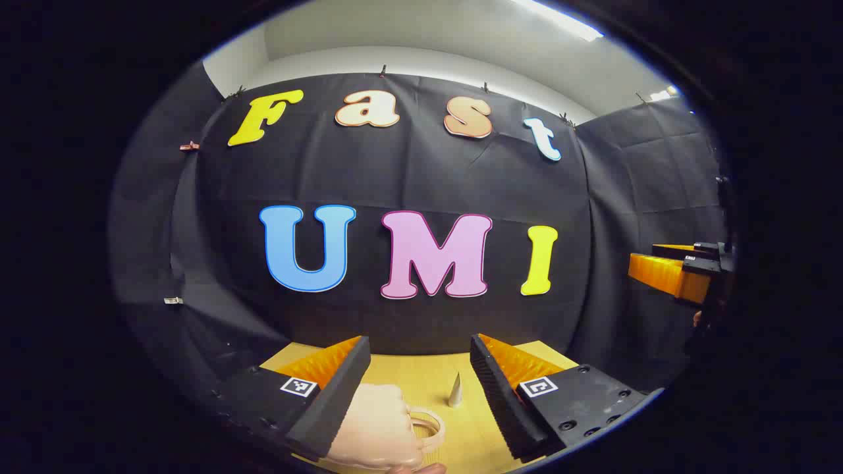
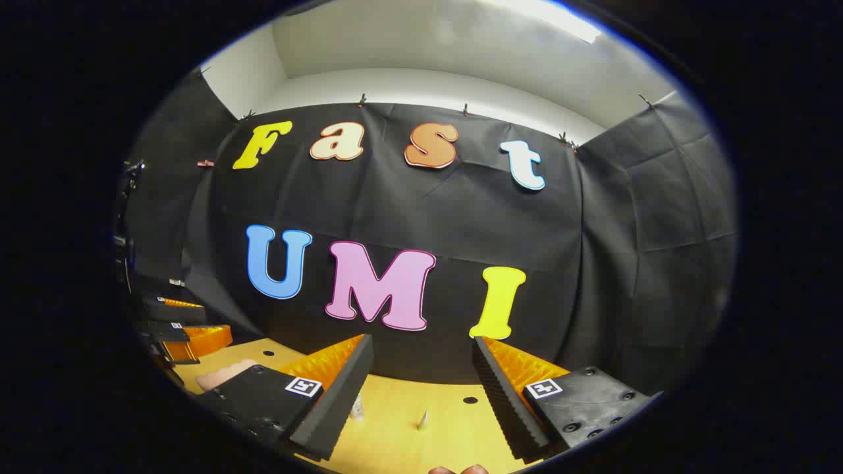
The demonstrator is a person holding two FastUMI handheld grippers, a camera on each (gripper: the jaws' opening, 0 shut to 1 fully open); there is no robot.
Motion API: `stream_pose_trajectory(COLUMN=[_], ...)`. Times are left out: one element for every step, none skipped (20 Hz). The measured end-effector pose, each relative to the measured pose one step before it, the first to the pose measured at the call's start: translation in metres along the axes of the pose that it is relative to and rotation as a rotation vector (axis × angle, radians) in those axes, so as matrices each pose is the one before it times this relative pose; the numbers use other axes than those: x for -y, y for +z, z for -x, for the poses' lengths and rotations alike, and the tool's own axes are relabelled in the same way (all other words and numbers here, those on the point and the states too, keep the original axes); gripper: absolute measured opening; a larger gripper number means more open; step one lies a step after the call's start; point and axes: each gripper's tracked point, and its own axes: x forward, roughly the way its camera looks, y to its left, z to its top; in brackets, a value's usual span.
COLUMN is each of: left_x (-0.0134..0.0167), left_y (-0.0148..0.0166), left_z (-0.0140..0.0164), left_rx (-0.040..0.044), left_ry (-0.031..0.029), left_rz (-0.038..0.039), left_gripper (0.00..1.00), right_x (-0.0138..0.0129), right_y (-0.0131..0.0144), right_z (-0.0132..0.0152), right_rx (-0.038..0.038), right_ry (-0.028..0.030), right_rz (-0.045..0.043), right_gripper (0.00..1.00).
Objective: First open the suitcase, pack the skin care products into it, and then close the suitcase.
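In the left gripper view the left gripper [image 1: 419, 385] hovers with its jaws spread wide, nothing between them; just beyond its left finger a pale pink suitcase [image 1: 375, 428] lies on the yellow worktop [image 1: 428, 375], a clear ring handle at its side; a small silver cone [image 1: 455, 392] stands farther in; the right gripper [image 1: 672, 270] shows at the right edge. In the right gripper view the right gripper [image 2: 421, 388] is likewise spread apart and empty above the worktop; the cone stands between its fingers.
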Motion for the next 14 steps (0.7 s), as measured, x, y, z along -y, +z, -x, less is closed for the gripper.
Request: stream_pose_trajectory(left_x=[-0.00506, -0.00244, -0.00048, -0.00019, -0.00108, -0.00211, -0.00189, -0.00257, -0.00075, 0.00017, 0.00074, 0.00155, 0.00123, 0.00259], left_y=[0.00135, 0.00288, 0.00125, 0.00183, 0.00152, 0.00238, -0.00045, 0.00126, -0.00071, 0.00061, -0.00103, 0.00008, -0.00210, -0.00277], left_z=[-0.00226, -0.00058, 0.00008, 0.00045, 0.00071, -0.00094, -0.00194, -0.00124, -0.00069, -0.00144, 0.00115, -0.00101, -0.00117, -0.00183], left_rx=[0.00153, 0.00396, 0.00261, 0.00080, 0.00343, 0.00455, 0.00046, -0.00178, -0.00041, 0.00105, 0.00006, -0.00176, -0.00156, -0.00732], left_ry=[0.00947, 0.00439, 0.00083, -0.00228, -0.00141, 0.00086, 0.00065, -0.00101, -0.00396, -0.00680, -0.00973, -0.01068, -0.00816, -0.01165], left_rz=[-0.00733, -0.00425, 0.00150, 0.00581, 0.00768, 0.00551, -0.00258, -0.00841, -0.00922, -0.00470, 0.00091, 0.00423, 0.00604, 0.00686], left_gripper=[0.95, 0.96, 0.96, 0.95, 0.95, 0.95, 0.95, 0.95, 0.95, 0.95, 0.95, 0.95, 0.96, 0.95], right_x=[0.00043, -0.00116, -0.00259, -0.00124, -0.00210, -0.00280, -0.00339, -0.00243, -0.00141, -0.00025, -0.00027, 0.00049, -0.00023, -0.00092], right_y=[-0.00073, -0.00080, -0.00047, -0.00248, -0.00316, -0.00166, 0.00016, 0.00164, -0.00002, 0.00027, 0.00063, -0.00061, -0.00116, -0.00154], right_z=[-0.00029, -0.00024, 0.00003, -0.00160, -0.00170, -0.00054, -0.00057, -0.00012, 0.00043, 0.00084, 0.00069, 0.00102, 0.00120, 0.00107], right_rx=[-0.00262, -0.00273, -0.00123, -0.00780, -0.00899, -0.00639, -0.00075, 0.00288, 0.00169, 0.00154, 0.00001, -0.00370, -0.00431, -0.00514], right_ry=[-0.00288, -0.00050, -0.00168, -0.00635, -0.00372, 0.00057, 0.00194, 0.00160, 0.00029, -0.00154, -0.00498, -0.00737, -0.00432, -0.00322], right_rz=[0.01059, 0.00290, -0.00411, -0.00815, -0.00797, -0.00556, -0.00182, 0.00206, 0.00394, 0.00431, 0.00343, -0.00120, -0.00503, -0.00541], right_gripper=[0.98, 0.98, 0.96, 0.96, 0.96, 0.96, 0.96, 0.96, 0.96, 0.96, 0.96, 0.96, 0.96, 0.96])
